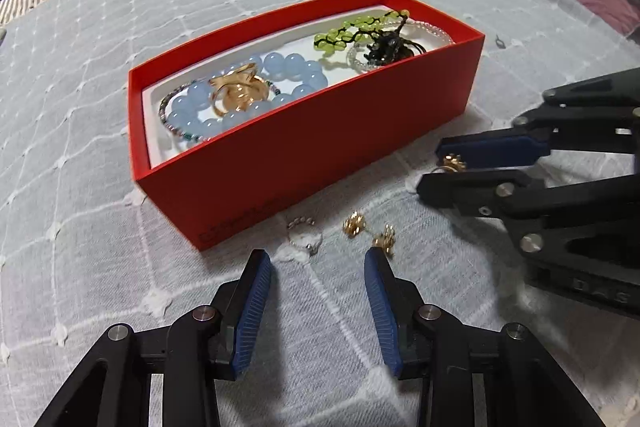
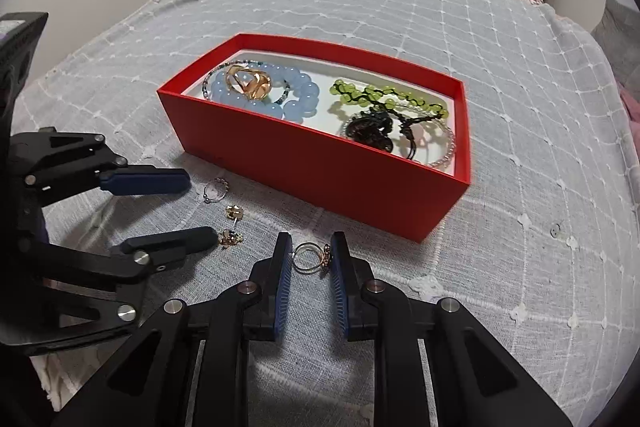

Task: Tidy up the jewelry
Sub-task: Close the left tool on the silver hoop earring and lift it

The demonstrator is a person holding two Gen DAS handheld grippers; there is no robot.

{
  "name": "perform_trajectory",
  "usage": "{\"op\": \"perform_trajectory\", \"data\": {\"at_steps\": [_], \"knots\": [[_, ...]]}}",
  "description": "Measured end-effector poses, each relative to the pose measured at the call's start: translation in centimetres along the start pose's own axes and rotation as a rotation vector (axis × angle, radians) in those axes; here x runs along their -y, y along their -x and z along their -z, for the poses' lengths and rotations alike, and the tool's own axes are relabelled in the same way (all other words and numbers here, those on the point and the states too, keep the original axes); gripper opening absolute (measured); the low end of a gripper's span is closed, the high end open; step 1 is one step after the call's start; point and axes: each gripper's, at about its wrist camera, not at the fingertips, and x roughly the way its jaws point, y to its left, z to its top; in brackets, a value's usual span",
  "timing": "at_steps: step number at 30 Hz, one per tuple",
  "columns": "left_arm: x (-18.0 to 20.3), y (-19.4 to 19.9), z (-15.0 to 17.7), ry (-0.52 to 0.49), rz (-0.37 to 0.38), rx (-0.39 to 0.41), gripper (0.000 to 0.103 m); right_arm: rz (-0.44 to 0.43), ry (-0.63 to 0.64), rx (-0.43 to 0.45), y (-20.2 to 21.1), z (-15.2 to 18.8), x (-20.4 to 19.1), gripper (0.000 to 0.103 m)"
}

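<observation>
Right wrist view: right gripper fingers clamped on thin gold ring with flower ornament, just before long red cardboard box holding bracelets. Left gripper fingers apart, empty, gold earrings on grey checked bedspread near tips.

Both cams ride on the grippers, looking forward and steeply down, close above the bedspread. The left one has the red box ahead and the right gripper poking in from its right; the right one has the left gripper at its left. Both share the box and the small pieces lying before it.
</observation>
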Motion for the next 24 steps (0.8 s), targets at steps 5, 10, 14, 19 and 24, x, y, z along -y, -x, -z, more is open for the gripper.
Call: {"op": "perform_trajectory", "data": {"at_steps": [5,10,14,19,24], "knots": [[-0.4,-0.6,-0.5,0.033,0.016,-0.001,0.038,-0.011,-0.029,-0.003,0.6,0.3,0.9,0.021],[-0.5,-0.7,-0.5,0.041,0.02,0.005,0.027,-0.021,-0.053,-0.008,1.0,0.4,1.6,0.021],[-0.2,-0.6,-0.5,0.019,0.007,0.008,0.021,-0.019,-0.06,-0.009,1.2,0.5,1.8,0.021],[-0.1,-0.4,-0.3,0.002,-0.004,0.013,0.005,-0.015,-0.055,-0.007,1.2,0.3,1.6,0.021],[-0.4,-0.1,-0.2,0.007,-0.002,0.017,0.003,-0.012,-0.052,-0.008,1.2,0.4,1.4,0.021]]}}
